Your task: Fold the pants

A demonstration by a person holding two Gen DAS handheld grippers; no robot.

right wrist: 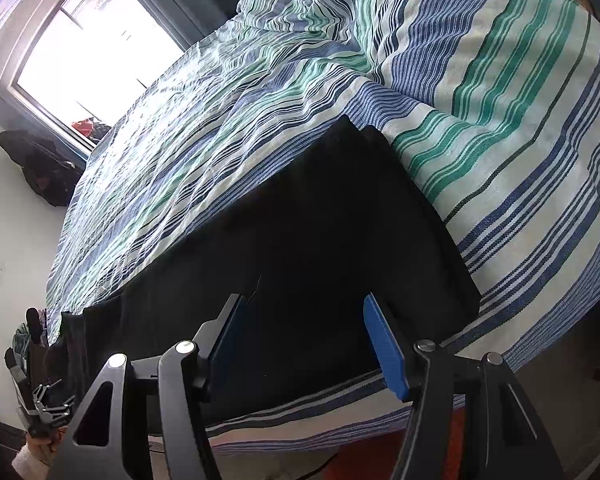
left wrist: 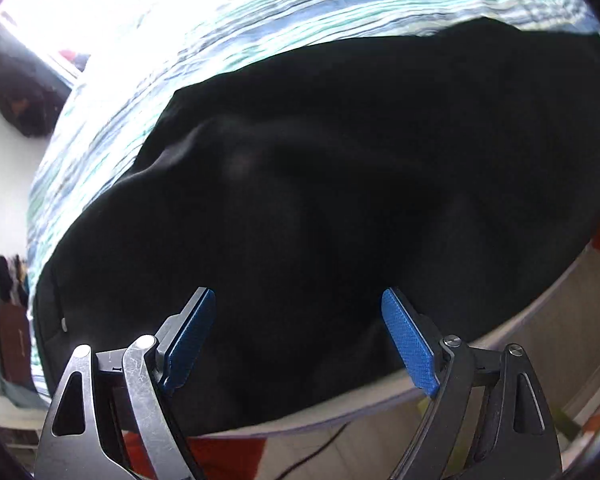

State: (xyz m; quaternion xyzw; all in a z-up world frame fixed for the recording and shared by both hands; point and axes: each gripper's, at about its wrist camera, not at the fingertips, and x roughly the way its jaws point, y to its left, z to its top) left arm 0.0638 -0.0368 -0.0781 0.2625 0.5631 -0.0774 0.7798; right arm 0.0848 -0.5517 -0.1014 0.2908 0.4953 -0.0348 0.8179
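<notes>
Now, on the left wrist view, my left gripper (left wrist: 298,336) hangs spread and empty above the black pants (left wrist: 340,168) on the striped bedspread (left wrist: 112,128). On the right wrist view, my right gripper (right wrist: 304,340) gapes too, poised over the hem end, presumably to pinch it.

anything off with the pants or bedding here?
Nothing damaged or spilled. The black pants lie flat on the striped bedspread, which is wrinkled toward the window. Both grippers are open, holding nothing.

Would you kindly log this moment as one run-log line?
left gripper: open, empty | right gripper: open, empty | black pants: flat on striped bedspread | fold: not yet gripped
</notes>
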